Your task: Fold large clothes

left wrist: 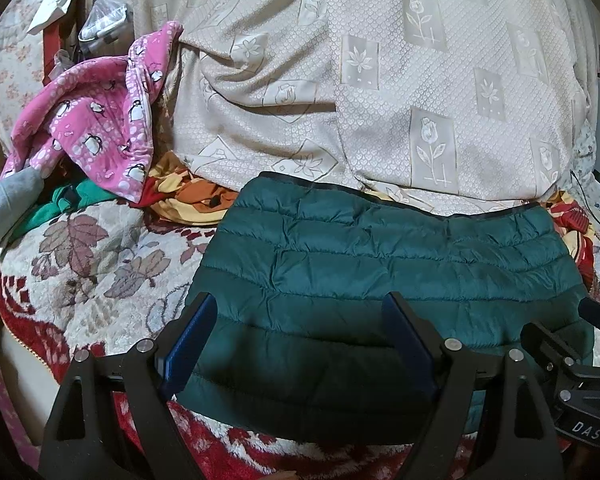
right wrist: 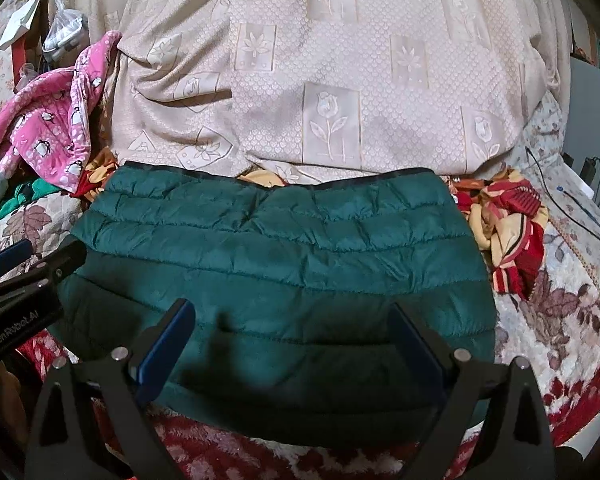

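Near edge of the jacket [left wrist: 380, 272] sits right between your left gripper [left wrist: 304, 344] fingers, both spread wide, gripping nothing. It lies folded into a flat green block on the blanket [left wrist: 80, 264], running ahead and right of that gripper.

- Left of left gripper: pink pile [left wrist: 96, 116], well apart. A wide swing could drag it in.
- Between the grippers: slick quilted shell. Pinch only the top layer and the fold slides open.
- Right gripper [right wrist: 296, 348]: also spread wide, empty, over the same near edge; jacket [right wrist: 280, 264] dead ahead.
- Uneven lift from your two hands would skew the block.
- Right of right gripper: striped cloth [right wrist: 508, 240] just beside the jacket, cable [right wrist: 580, 208] farther off. Both could snag.
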### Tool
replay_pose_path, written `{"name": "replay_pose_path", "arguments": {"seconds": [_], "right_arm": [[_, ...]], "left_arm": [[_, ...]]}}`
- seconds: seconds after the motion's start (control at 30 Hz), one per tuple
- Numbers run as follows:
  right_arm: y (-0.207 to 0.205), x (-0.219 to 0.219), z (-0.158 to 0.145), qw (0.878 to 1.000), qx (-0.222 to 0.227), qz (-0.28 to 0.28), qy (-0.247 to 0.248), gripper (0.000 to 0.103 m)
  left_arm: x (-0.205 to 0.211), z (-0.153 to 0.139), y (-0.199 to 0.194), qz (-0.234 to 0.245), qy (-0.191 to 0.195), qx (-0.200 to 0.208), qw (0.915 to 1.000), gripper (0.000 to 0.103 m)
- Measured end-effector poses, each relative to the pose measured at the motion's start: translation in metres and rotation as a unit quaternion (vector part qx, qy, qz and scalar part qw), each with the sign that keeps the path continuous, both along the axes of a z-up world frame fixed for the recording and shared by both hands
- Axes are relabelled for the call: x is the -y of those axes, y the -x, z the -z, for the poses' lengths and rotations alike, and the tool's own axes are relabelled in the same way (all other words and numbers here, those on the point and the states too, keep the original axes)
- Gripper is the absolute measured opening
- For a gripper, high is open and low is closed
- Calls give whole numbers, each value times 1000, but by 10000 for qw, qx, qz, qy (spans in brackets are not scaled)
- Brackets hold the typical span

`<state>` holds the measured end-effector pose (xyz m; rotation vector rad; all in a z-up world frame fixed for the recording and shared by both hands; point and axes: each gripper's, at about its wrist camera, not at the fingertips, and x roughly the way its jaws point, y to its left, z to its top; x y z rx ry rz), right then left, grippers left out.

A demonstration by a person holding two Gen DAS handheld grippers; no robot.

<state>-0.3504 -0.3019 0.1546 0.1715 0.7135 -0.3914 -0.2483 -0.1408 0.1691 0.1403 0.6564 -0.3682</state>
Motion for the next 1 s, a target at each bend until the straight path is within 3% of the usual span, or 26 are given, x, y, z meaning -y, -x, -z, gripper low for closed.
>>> {"name": "replay_pose_path", "arguments": {"seconds": [1.0], "right_arm": [[-8, -2, 4, 9999, -97, -32, -62, 98]], "left_arm": [[-1, 4, -1, 0, -4, -49, 10000, 65]]}}
